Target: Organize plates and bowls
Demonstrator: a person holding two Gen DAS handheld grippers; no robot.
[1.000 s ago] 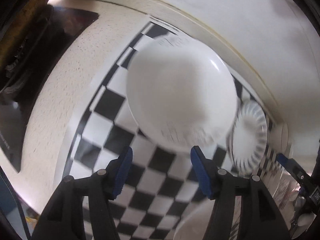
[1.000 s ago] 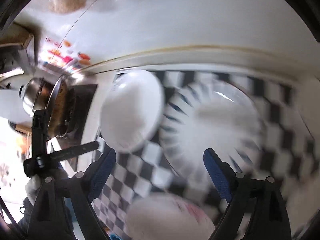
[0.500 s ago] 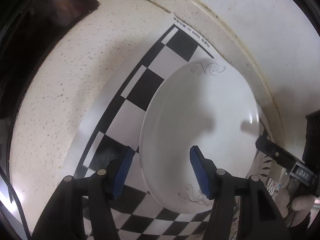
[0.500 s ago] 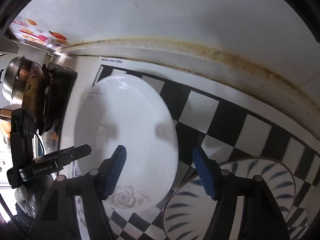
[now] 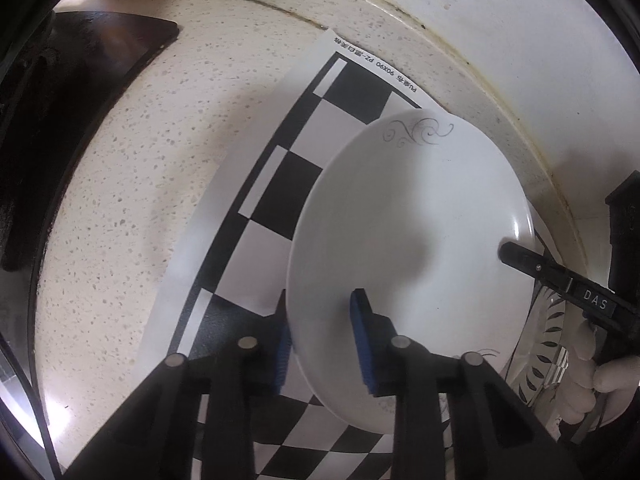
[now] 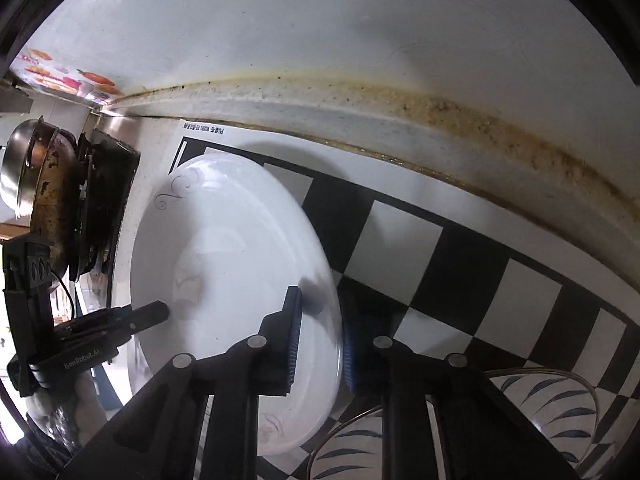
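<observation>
1. The left gripper [image 5: 322,346] has its fingers [image 5: 362,340] narrowed astride the near-left rim of the white plate [image 5: 412,248], one blue pad above the rim and one below. Contact looks likely, but a firm pinch cannot be confirmed.
2. The right gripper [image 6: 318,344] straddles the opposite rim of the same white plate [image 6: 224,264] in the same way, its fingers [image 6: 294,336] nearly pressed onto the edge.
3. Governing relation: the plate lies between the two grippers, rim edges set in the finger gaps. In the left wrist view it extends toward 1 o'clock; in the right wrist view, toward 10 o'clock. Neither hand is clearly nearer.
4. The plate is round, shallow, glossy glazed ceramic with grey scroll motifs at the rim; judged slippery.
5. It sits on a checkered mat [image 5: 296,168] over the speckled stone table [image 5: 140,152].
6. A clear leaf-patterned plate [image 6: 540,404] lies just beside it, at 5 o'clock in the right wrist view.
</observation>
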